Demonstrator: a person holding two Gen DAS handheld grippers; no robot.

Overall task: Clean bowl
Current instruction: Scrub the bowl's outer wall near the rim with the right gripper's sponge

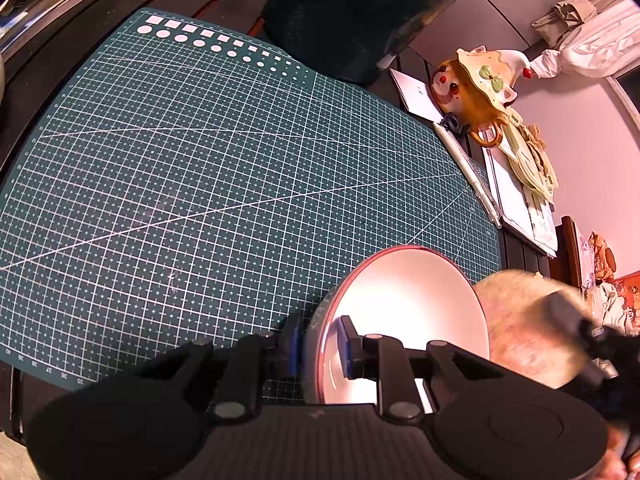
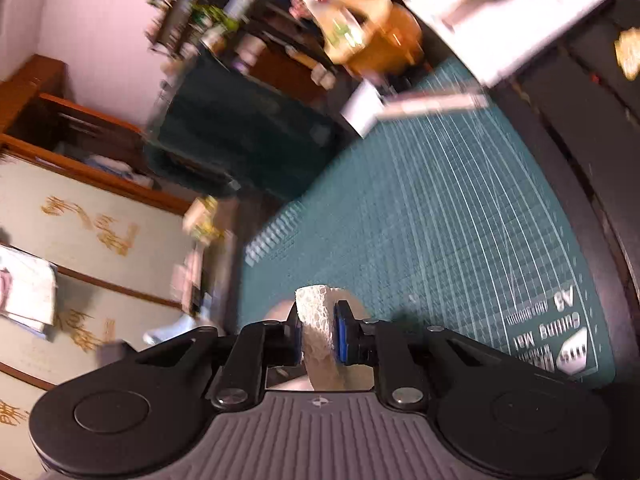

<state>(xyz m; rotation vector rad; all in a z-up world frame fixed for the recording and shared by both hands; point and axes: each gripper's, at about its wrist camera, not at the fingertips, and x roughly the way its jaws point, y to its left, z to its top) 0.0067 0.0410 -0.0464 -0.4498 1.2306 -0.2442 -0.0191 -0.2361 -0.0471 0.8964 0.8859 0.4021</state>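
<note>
The right wrist view is smeared by motion blur: the shelves, the orange thing and the papers at the far end of the counter [image 2: 580, 128] cannot be made out clearly, and only the print at the corner of the green cutting mat [image 2: 420, 220] reads as letters. In the left wrist view the lower part of the bowl [image 1: 400, 300] is cut off behind the claw body, and the sponge [image 1: 528, 328] at its right edge is a pale blur, so whether it touches the bowl's inner wall cannot be told.

The left claw [image 1: 318, 344] is nearly closed on the bowl's rim: one blue pad presses the grey outside, the other the white inside, and the bowl stands tilted on edge above the near right part of the mat [image 1: 200, 180], its red-edged mouth turned to the right.

The right claw [image 2: 316, 332] is closed almost fully on the sponge [image 2: 316, 320], a pale, net-textured piece squeezed between both blue pads and standing up past them. Beneath it a rounded pale shape shows, too blurred to identify.

Beside the mat lie a bear-shaped bag [image 1: 472, 88], a pen [image 1: 468, 168] and papers [image 1: 520, 200].
</note>
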